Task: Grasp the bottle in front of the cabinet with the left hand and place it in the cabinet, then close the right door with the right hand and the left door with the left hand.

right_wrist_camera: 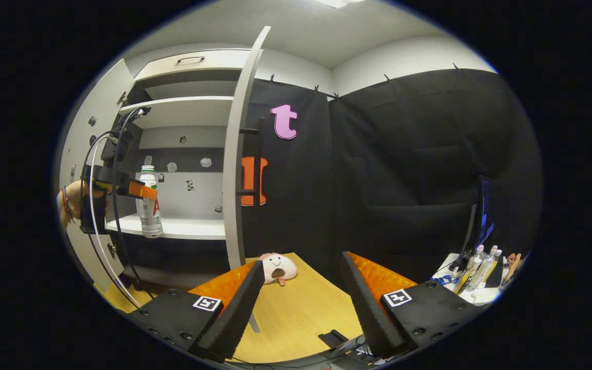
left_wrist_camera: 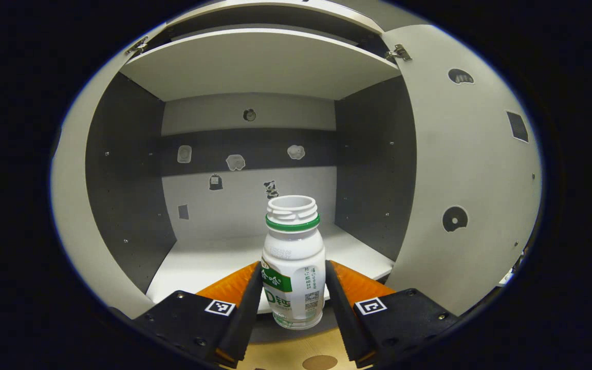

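Observation:
A white bottle (left_wrist_camera: 294, 267) with a green neck ring and no cap stands upright between my left gripper's fingers; the left gripper (left_wrist_camera: 293, 266) is shut on its body. The bottle hangs at the front edge of the cabinet's lower shelf (left_wrist_camera: 208, 262); whether it touches the shelf I cannot tell. Both doors stand open: the right door (left_wrist_camera: 470, 180) and the left door (left_wrist_camera: 70, 205). In the right gripper view the bottle (right_wrist_camera: 148, 205) and left gripper (right_wrist_camera: 139, 190) are at the shelf (right_wrist_camera: 188, 227), left of the edge-on right door (right_wrist_camera: 234, 180). My right gripper (right_wrist_camera: 302, 259) is open over the wooden table (right_wrist_camera: 296, 313).
A pink and white plush toy (right_wrist_camera: 278, 267) lies on the table near the right door's foot. A side desk (right_wrist_camera: 481, 293) with small bottles and a monitor (right_wrist_camera: 483, 216) is far right. An upper shelf (left_wrist_camera: 255, 61) roofs the compartment. Cables hang from the left gripper.

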### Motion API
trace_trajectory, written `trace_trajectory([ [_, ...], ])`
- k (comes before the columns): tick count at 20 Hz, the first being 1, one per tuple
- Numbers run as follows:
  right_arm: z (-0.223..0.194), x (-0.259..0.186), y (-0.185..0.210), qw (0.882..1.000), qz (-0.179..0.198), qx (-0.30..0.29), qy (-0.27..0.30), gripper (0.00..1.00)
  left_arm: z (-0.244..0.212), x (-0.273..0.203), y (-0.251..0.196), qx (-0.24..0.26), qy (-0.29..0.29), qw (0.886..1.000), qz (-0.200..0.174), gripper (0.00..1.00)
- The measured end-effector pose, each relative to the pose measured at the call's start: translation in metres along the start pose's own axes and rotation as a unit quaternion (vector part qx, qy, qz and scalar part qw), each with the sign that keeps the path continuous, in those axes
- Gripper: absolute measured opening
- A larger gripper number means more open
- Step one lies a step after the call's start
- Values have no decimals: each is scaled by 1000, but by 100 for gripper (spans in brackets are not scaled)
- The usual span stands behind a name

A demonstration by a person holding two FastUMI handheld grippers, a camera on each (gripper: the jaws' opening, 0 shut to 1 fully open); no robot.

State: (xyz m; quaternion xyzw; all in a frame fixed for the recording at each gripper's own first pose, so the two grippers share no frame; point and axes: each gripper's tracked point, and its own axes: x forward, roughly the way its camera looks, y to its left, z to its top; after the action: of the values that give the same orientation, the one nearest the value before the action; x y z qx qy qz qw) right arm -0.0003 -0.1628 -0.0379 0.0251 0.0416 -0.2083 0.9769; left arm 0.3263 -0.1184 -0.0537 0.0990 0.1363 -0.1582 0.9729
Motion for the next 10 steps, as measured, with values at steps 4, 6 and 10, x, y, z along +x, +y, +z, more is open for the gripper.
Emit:
trace_trajectory([
  [4,-4,5,-13,1000,-18,9,4,98,6,25,16,2,3,1000,18,71],
  [6,-4,7,-17,1000,-23,12,4,99,5,38,22,-8,9,1000,22,71],
  [10,-4,9,-26,999,-35,7,3,98,-2,55,31,-6,21,999,36,71],
])
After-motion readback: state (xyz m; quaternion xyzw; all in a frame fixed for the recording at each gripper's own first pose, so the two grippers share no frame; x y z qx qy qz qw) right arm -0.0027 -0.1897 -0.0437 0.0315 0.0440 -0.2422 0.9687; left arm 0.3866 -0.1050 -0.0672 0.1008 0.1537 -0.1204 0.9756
